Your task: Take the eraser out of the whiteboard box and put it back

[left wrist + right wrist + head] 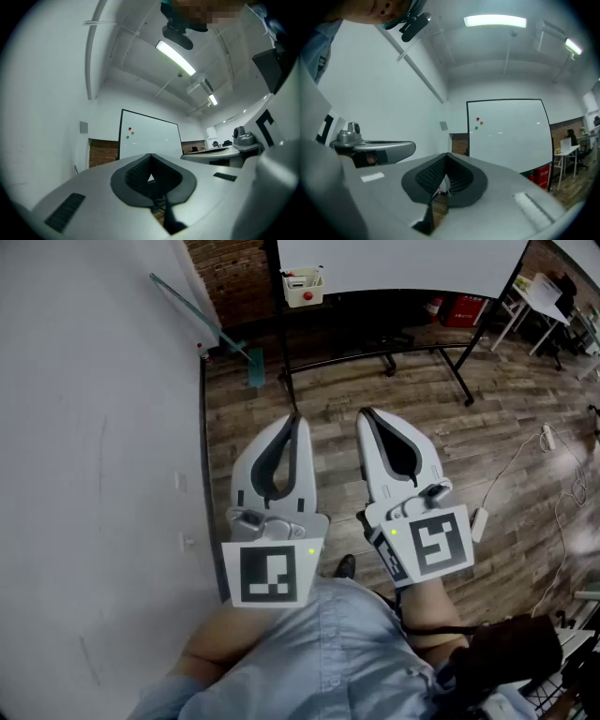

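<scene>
Both grippers are held low and close to the person's body, side by side. The left gripper [292, 420] is closed, its two jaws meeting at the tips with nothing between them. The right gripper [364, 414] is closed and empty in the same way. Each gripper's own view confirms this, showing dark ribbed pads pressed together and only the room seen beyond them.

The task appears not to have been started. The whiteboard box [303, 285] is seen well ahead, mounted at the lower left edge of the whiteboard [403, 263]. Small items, one of them red, are held in it. The eraser cannot be singled out at this distance and is judged to be inside the box. The approach, the removal and the return are all left to be done.

Between the grippers and the box lies open wooden floor [506, 484]. The dark stand legs [375, 357] of the board spread across the floor under the box and may need to be stepped around. A white wall [94, 427] runs along the left, and loose cables [511, 465] trail over the floor at right, away from the direct path.
</scene>
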Action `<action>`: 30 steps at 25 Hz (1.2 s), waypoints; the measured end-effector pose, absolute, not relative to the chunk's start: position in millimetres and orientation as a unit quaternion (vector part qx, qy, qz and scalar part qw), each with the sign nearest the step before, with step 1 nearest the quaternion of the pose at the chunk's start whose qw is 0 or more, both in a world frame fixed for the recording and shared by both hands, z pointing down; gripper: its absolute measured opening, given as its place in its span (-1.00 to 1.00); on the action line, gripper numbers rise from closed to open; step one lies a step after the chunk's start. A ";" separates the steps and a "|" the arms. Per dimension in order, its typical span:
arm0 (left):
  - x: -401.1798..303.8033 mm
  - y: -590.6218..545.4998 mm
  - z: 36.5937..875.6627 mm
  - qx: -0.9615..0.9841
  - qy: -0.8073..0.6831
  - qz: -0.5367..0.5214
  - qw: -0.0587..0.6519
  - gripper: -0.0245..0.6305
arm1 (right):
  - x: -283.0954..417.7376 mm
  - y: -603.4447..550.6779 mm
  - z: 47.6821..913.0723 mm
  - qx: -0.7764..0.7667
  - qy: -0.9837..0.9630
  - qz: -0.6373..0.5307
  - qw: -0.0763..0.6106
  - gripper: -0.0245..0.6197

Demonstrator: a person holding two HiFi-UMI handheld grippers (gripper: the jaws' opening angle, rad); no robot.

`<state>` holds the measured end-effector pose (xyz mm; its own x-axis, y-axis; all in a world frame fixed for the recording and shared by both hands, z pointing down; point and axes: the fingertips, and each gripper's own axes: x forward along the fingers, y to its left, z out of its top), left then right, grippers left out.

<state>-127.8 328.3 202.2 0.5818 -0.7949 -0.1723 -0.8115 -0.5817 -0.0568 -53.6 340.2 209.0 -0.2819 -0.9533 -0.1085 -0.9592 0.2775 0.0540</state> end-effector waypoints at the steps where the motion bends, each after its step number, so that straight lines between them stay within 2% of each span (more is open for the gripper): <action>1: -125.7 328.2 199.9 -0.887 0.452 0.066 0.068 -0.91 | -52.0 340.2 208.0 -0.598 0.799 0.056 0.028 -0.92; 14: -101.6 334.2 203.3 -0.886 0.455 0.060 0.071 -0.91 | -30.5 347.6 205.2 -0.584 0.809 0.051 0.052 -0.92; 30: -43.9 342.1 218.6 -0.882 0.464 0.044 0.065 -0.91 | 24.6 350.9 220.9 -0.567 0.822 0.035 0.049 -0.92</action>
